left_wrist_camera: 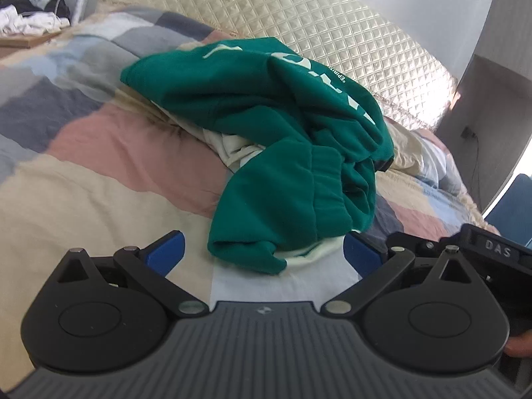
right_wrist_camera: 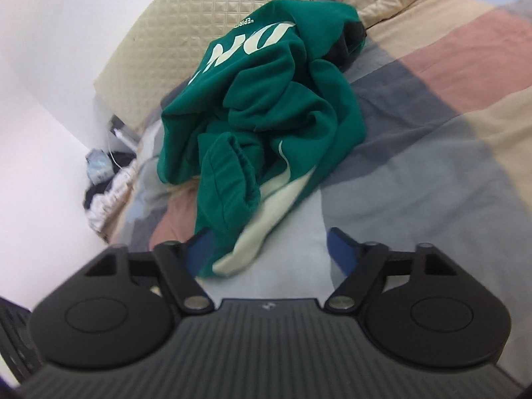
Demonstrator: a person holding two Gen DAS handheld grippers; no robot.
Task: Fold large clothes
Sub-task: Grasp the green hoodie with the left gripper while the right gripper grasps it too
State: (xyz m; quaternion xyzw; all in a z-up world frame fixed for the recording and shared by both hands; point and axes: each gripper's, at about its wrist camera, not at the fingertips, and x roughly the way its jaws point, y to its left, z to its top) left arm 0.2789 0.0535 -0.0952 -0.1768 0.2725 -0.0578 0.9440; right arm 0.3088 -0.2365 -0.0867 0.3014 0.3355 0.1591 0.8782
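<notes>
Right, biggest thing first: the bed (left_wrist_camera: 99, 173), spread with a patchwork quilt of pink, cream, grey and blue, quilted headboard (left_wrist_camera: 299, 23) behind it. Crumpled in a heap on top, near the headboard, lies the green sweatshirt (left_wrist_camera: 276, 126), pale lettering showing, a cream lining peeking out at the near end, one ribbed cuff (right_wrist_camera: 239, 169) bunched up in the middle.

Both tools are closing in on that near edge. The left gripper (left_wrist_camera: 264, 252) has its blue pads spread wide, the hem lying between them but nothing pinched. The right gripper (right_wrist_camera: 266, 252) likewise stands apart, one pad just beside the green-and-cream edge, no squeeze on it that I can see.

My read: nothing is folded yet; this wants spreading flat first. Best to take the hem at two well-separated corners, not a bunched layer, and lift together so the sleeves drop free.

Containers? None on the bed. Off on the side table (left_wrist_camera: 30, 38) there's only a jumble of clothes, too blurred to sort.
</notes>
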